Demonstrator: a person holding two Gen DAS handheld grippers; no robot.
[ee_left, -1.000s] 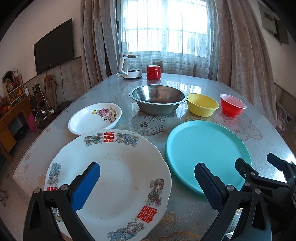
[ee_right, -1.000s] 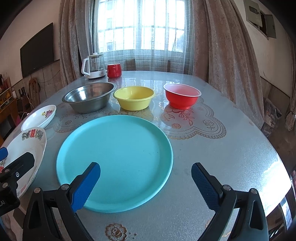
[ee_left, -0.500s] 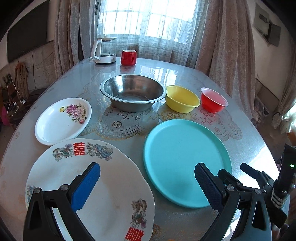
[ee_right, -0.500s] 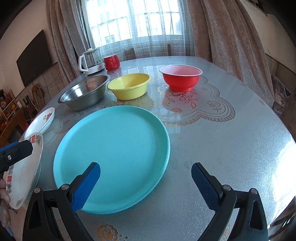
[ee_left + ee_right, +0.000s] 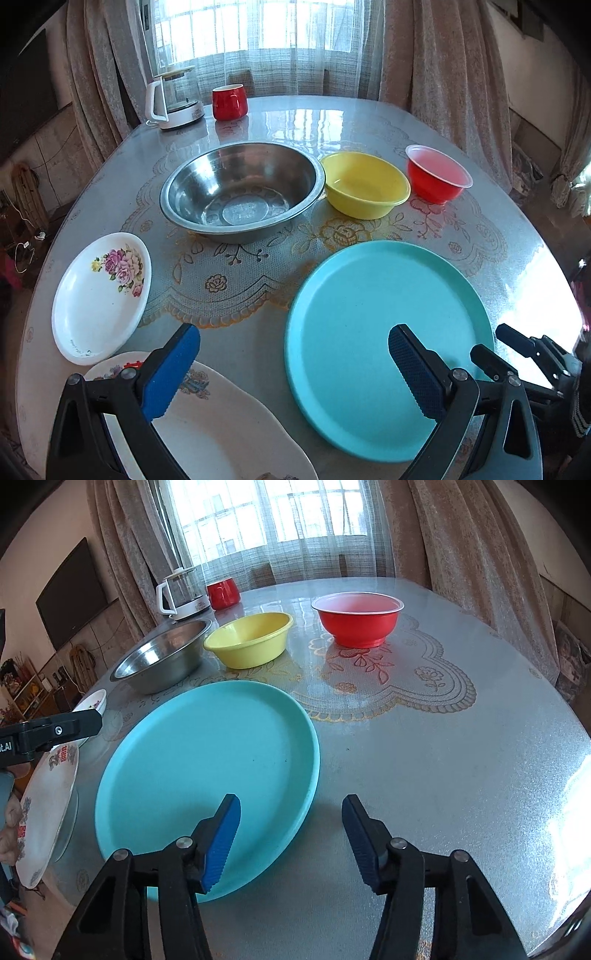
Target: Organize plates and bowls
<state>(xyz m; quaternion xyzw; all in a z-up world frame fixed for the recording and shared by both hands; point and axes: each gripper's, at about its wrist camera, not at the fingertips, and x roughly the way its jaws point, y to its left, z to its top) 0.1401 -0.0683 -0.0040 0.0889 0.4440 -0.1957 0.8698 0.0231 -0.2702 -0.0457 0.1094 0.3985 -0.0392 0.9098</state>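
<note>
Right gripper (image 5: 291, 840) jaws closing, about half spread. Near rim of the turquoise plate (image 5: 207, 775) sits between the blue pads: left pad over the plate's inside, right pad outside the rim over bare table. Pads not pressing on it, nothing gripped.

Left gripper (image 5: 291, 373) spread wide, nothing between the pads. Its left finger hangs over the big white plate with red characters (image 5: 214, 428), right finger over the turquoise plate's (image 5: 369, 332) near side. No contact visible with either.

Layout on the round glass-topped table (image 5: 498, 240):
- Turquoise plate flat, near right of centre.
- Big white patterned plate at the near left edge. In the right wrist view it (image 5: 44, 812) looks tilted, outer side raised, fingers of a hand (image 5: 11, 834) at its edge; the left gripper's arm crosses just above it.
- Small white plate with pink flowers (image 5: 99, 295) flat, left side, just beyond the big one; apart from it.
- Steel bowl (image 5: 242, 192), yellow bowl (image 5: 365, 184), red bowl (image 5: 436, 173) in a row across the middle, left to right. Steel and yellow nearly touching at the rims; red bowl just apart from yellow.
- Far edge: glass kettle with white handle (image 5: 173, 99) and red mug (image 5: 229, 101), side by side, in front of the curtained window.

All bowls upright, empty, none stacked.
</note>
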